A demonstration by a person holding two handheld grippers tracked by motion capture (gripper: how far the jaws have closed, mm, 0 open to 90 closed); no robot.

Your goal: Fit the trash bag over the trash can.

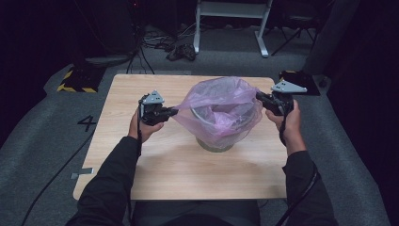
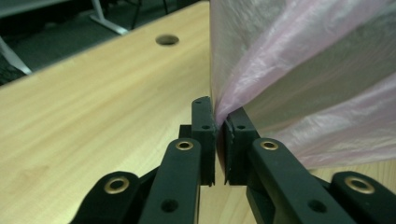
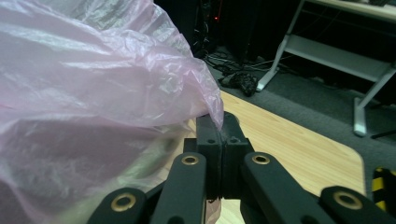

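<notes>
A thin pink plastic bag (image 1: 221, 106) lines a round grey bin (image 1: 215, 141) standing in the middle of the wooden table (image 1: 179, 165). My left gripper (image 1: 175, 112) is shut on the bag's left edge, and the film is pulled out sideways to it. In the left gripper view the pink film (image 2: 299, 84) is pinched between the black pads (image 2: 204, 126). My right gripper (image 1: 258, 96) is shut on the bag's right edge near the rim. The right gripper view has the bag (image 3: 93, 93) billowing at left and a fold caught between the pads (image 3: 211, 133).
A round hole (image 2: 167, 39) is cut in the tabletop near its edge. Beyond the table stand a white desk frame (image 1: 230, 28) and a tangle of cables (image 1: 181, 52) on grey carpet. A yellow-and-black striped block (image 1: 77, 80) lies at far left.
</notes>
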